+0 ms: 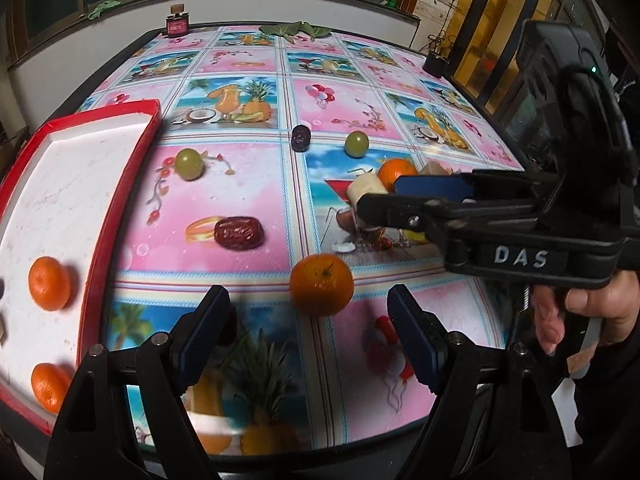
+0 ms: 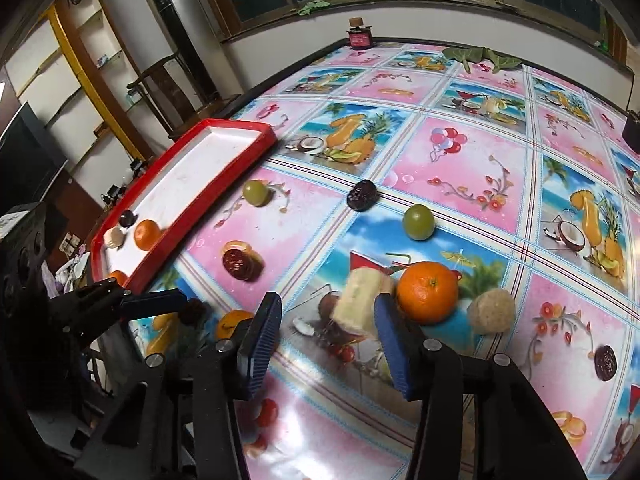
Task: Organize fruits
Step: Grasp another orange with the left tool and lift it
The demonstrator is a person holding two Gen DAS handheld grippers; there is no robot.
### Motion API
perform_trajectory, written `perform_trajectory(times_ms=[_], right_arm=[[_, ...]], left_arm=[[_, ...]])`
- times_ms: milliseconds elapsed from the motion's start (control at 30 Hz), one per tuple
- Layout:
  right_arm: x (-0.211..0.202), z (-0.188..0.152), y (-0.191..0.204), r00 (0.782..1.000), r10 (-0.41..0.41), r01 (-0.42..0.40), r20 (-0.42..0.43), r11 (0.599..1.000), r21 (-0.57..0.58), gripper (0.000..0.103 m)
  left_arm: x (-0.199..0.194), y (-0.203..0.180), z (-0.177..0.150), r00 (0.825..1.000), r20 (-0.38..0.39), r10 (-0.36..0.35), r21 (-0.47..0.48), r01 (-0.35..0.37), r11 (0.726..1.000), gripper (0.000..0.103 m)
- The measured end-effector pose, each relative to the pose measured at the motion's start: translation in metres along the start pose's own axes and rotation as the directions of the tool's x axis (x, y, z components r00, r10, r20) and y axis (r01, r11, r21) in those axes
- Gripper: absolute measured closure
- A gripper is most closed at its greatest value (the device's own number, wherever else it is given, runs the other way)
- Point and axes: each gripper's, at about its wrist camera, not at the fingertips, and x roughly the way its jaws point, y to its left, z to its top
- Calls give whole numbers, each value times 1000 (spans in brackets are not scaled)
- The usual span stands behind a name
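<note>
1. The desk point(image 2: 472, 184) is covered by a glossy printed cloth of pink and blue squares; its dark far edge runs under the window wall, and its right edge shows in the left wrist view beside gold panels.
2. A red-rimmed tray point(image 1: 120, 168) with a white, scuffed floor sits at the desk's left side. In it lie two oranges point(image 1: 49, 283), and the right wrist view also shows a pale chunk and a dark fruit there.
3. Loose on the cloth: two smooth round green grapes point(image 1: 189, 164), a wrinkled dark-red date point(image 1: 239, 233), a darker wrinkled fruit point(image 1: 300, 138), and a dimpled orange point(image 1: 322, 285).
4. The left gripper point(image 1: 308, 332) hangs with its jaws wide apart and nothing between them; that orange sits just ahead of their tips.
5. The right gripper point(image 2: 328, 320) has its jaws set on either side of a pale, cut banana piece point(image 2: 356, 300). The right pad is at the piece's edge; the left pad stands clear of it, so the jaws are not clamped.
6. Another orange point(image 2: 427, 292) lies just right of the banana piece, and a round beige chunk point(image 2: 491, 310) beside that.
7. The desk's middle and far squares lie open, apart from green leaves point(image 2: 480, 56) and a small red jar point(image 2: 360, 36) by the far edge.
</note>
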Motion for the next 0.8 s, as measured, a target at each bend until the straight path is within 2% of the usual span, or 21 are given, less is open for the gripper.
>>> perform_trajectory(times_ms=[133,200,333,467,567,633,667,800], right_arm=[[7,1,-4,1000,-3,3,-15,1000,10,54],[10,2,-5,1000,-2,2,-20,1000,12,56],[19,4,-5,999,-2,3,-33,1000,14,59],[29,4,-7,999,5,-4,-50,1000,22,63],[30,4,-7,999,7,-6,-45,1000,20,64],[30,4,-7,999,6,-5,-42,1000,19,64],[30,4,-7,999,5,-4,-41,1000,19,64],[27,3,-7,999,4,-3,-32,1000,22,64]], left_arm=[[5,-5,3,1000,-6,2,24,-1,1000,26],[9,-7,4,1000,-14,2,37,-2,999,33],[16,-9,4,1000,-25,2,44,-1,999,38],[23,-6,2,999,-47,-8,29,10,1000,50],[24,-6,2,999,-43,-12,27,13,1000,52],[24,-5,2,999,-43,-25,18,26,999,59],[24,-4,3,999,-42,-30,14,30,999,68],[23,-3,2,999,-41,-35,14,35,999,68]])
